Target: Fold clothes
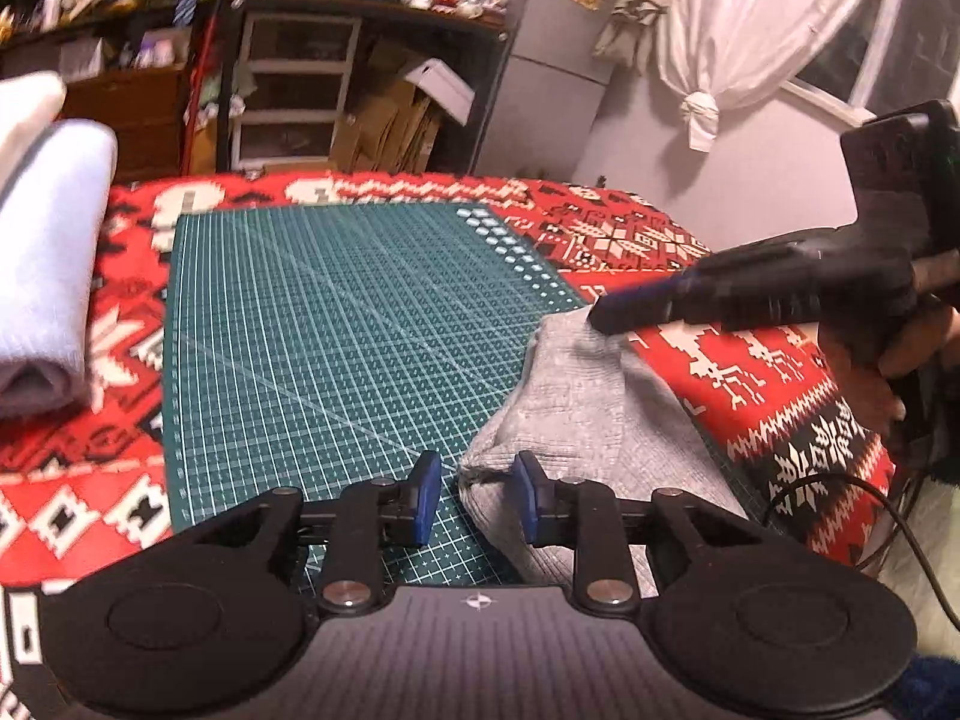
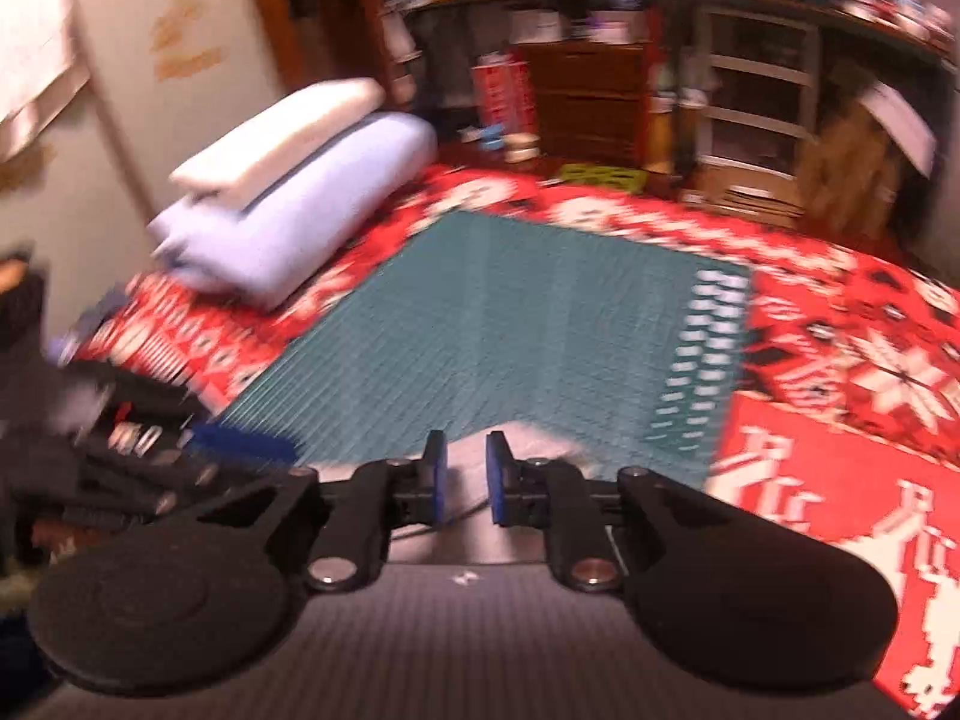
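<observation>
Left gripper open at the near corner of the grey knit garment, right gripper open over its far corner, garment bunched on the right edge of the green cutting mat, folded light-blue stack left of the mat on the red patterned blanket.

Cover: I see a red blanket with white and black knitted-style patterns spread over the tabletop.
Mat: a green cutting mat with a white grid lies on the blanket, filling the middle of the tabletop.
Curtain: a white curtain, knotted low down, hangs by the window beyond the far right corner.
Shelving: I make out cluttered dark shelves past the far edge, with a white drawer unit and cardboard boxes beneath.
Cable: a black cable trails off the tabletop's right edge.
</observation>
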The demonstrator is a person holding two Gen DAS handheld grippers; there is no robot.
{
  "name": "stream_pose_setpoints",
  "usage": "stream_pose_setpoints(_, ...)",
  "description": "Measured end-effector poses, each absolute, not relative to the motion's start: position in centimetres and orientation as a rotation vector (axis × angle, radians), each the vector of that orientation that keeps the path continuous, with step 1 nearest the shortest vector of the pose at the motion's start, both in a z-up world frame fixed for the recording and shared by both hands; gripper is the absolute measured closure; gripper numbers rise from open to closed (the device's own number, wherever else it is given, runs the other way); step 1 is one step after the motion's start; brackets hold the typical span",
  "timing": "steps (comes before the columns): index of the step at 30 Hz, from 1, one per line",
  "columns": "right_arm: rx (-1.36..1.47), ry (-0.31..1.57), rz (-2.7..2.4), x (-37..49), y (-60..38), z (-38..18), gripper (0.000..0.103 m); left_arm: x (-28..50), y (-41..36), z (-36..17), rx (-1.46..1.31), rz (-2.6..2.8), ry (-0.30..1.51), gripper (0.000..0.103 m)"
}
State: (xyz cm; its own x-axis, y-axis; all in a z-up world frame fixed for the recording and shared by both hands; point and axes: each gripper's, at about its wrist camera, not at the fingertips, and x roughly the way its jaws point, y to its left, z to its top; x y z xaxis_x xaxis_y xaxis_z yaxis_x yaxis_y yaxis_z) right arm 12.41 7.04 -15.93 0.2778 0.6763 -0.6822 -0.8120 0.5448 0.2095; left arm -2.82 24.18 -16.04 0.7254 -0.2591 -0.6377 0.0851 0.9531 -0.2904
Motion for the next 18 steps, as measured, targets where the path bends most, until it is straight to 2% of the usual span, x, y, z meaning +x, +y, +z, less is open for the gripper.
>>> stream_pose_setpoints(1, -0.153, 0.831, 0.979, 13.4, 6.6, -16.1, 0.081, -2.8, 24.4, -16.2, -0.276, -0.194, 0.741, 0.074)
stream_pose_setpoints(3, -0.069, 0.877, 0.942, 15.0, 5.8, -16.8, 0.067, -2.6, 24.9, -16.7, -0.315, -0.191, 0.755, 0.071)
stream_pose_setpoints(7, 0.044, 0.964, 0.915, 16.9, 4.3, -18.6, 0.065, -2.4, 25.8, -17.4, -0.378, -0.205, 0.767, 0.07)
stream_pose_setpoints(9, 0.089, 1.001, 0.92, 17.2, 3.9, -19.3, 0.065, -2.4, 26.1, -17.7, -0.41, -0.224, 0.77, 0.077)
stream_pose_setpoints(10, 0.103, 1.011, 0.924, 17.2, 3.7, -19.5, 0.065, -2.4, 26.3, -17.7, -0.429, -0.243, 0.77, 0.089)
stream_pose_setpoints(11, 0.1, 1.003, 0.926, 17.1, 3.7, -19.4, 0.068, -2.4, 26.4, -17.7, -0.437, -0.249, 0.768, 0.091)
stream_pose_setpoints(12, 0.097, 0.994, 0.929, 17.0, 3.7, -19.3, 0.082, -2.4, 26.4, -17.7, -0.44, -0.25, 0.765, 0.093)
stream_pose_setpoints(13, 0.094, 0.985, 0.932, 16.9, 3.7, -19.2, 0.087, -2.3, 26.5, -17.6, -0.44, -0.247, 0.76, 0.1)
stream_pose_setpoints(14, 0.091, 0.977, 0.934, 16.8, 3.7, -19.1, 0.091, -2.3, 26.7, -17.6, -0.452, -0.246, 0.757, 0.1)
stream_pose_setpoints(18, 0.064, 0.945, 0.946, 16.5, 4.2, -18.7, 0.092, -2.1, 27.0, -17.9, -0.486, -0.228, 0.758, 0.101)
